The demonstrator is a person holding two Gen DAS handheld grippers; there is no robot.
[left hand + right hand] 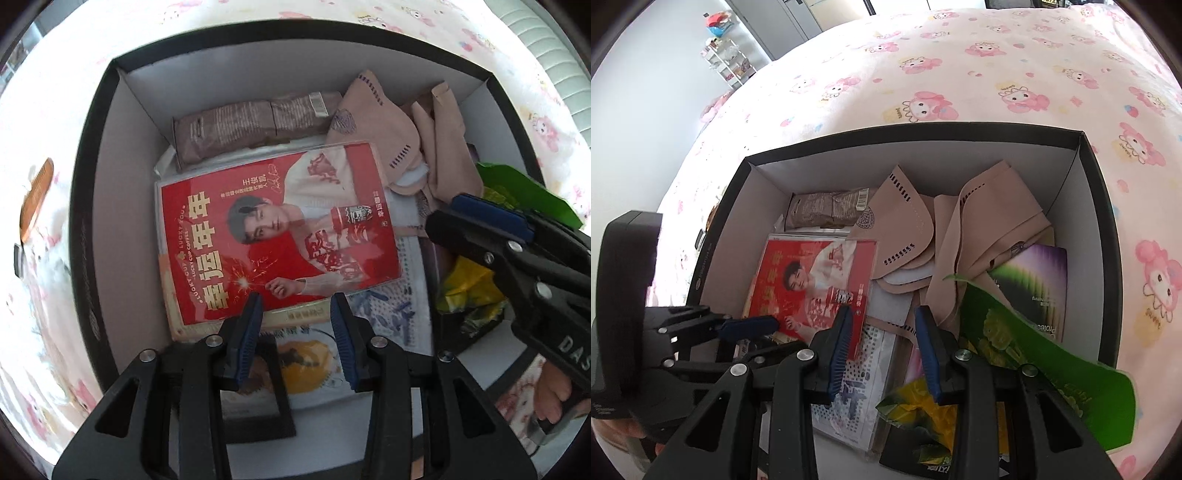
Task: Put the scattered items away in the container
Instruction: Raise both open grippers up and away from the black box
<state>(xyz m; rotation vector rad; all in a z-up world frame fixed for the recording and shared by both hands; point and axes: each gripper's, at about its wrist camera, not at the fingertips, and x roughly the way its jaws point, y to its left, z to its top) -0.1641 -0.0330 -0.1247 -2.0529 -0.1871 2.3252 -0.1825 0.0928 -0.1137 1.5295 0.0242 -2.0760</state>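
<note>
So the box (1089,206) is sitting on the bed with the pink cartoon sheet (960,74), and it's already holding most of the clutter: a red photo card (273,236) lying flat in the middle, a brown snack pack (251,125) against the far wall, beige face masks (908,221) next to it, and a green wrapper (1045,365) leaning on the near right side. The left gripper (295,332) is hovering over the card's near edge, jaws partway apart, gripping nothing. The right gripper (882,350) is hanging over the box too, half open and empty. An orange comb (37,199) is lying outside on the sheet.
</note>
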